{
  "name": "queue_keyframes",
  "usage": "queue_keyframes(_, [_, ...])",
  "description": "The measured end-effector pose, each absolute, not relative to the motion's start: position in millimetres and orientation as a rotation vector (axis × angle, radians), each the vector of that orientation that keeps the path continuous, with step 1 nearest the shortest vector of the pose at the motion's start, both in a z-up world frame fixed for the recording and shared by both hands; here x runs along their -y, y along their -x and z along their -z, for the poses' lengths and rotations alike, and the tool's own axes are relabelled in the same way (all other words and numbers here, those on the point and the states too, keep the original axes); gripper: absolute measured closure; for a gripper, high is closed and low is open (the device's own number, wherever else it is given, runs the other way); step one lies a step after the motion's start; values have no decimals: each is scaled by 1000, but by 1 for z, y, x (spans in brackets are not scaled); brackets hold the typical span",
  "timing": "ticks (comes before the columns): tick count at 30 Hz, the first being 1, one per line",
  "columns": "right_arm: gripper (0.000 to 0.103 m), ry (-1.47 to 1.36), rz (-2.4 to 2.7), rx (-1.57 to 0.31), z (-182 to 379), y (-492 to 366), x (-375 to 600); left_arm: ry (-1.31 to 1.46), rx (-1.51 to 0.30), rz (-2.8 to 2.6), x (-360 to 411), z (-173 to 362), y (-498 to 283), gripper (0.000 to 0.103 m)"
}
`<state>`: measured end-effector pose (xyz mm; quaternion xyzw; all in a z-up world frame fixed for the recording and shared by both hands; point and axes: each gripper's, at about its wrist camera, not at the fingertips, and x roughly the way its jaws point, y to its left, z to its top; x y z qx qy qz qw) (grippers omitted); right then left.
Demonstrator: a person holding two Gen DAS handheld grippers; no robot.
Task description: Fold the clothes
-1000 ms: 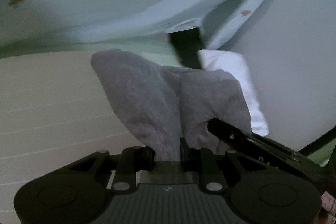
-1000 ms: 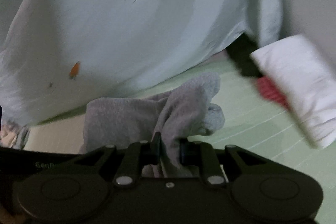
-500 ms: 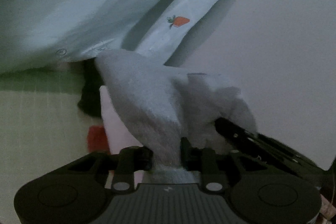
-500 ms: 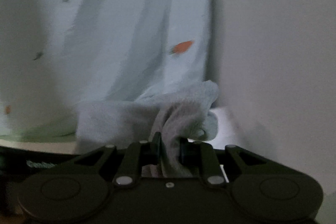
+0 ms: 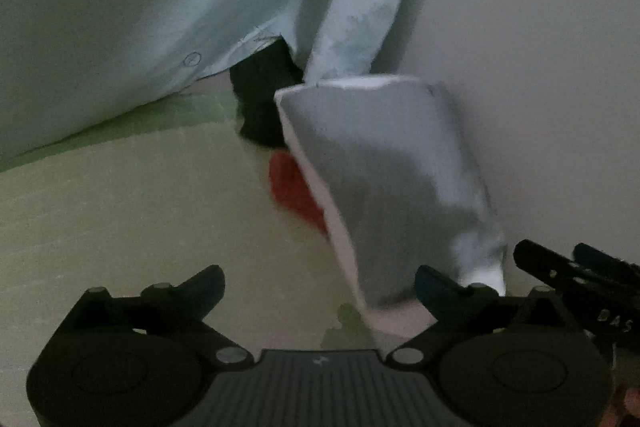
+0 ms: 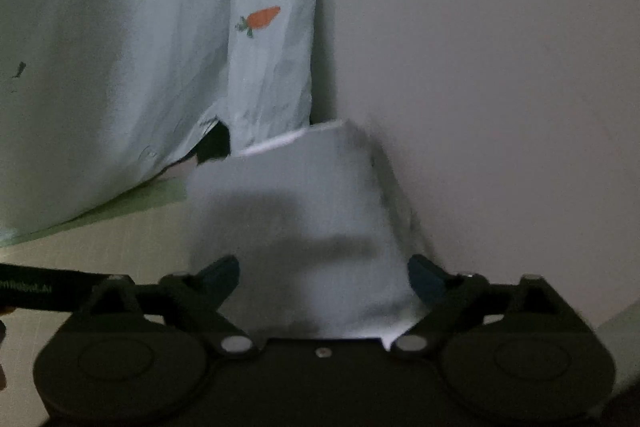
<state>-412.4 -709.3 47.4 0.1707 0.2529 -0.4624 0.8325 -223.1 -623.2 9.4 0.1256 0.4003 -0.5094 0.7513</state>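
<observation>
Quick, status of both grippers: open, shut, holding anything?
Left gripper: open, holding nothing; white folded cloth lies ahead.
Right gripper: open, holding nothing; the cloth sits between its fingers.

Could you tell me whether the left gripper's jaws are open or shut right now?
Open: the left gripper has its jaws spread wide with nothing clamped; the white folded cloth lies ahead, apart.
</observation>
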Motion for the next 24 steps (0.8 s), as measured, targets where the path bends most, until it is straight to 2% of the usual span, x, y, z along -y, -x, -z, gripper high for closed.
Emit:
queue_keyframes(11, [0,-465,1033,-559,-14,440,597,-382,-845,1143,558,-3,263,0])
queue_keyframes(24, [0,-442,1011,-574,-10,453,583,-379,-798,1145,546,-6,282,0])
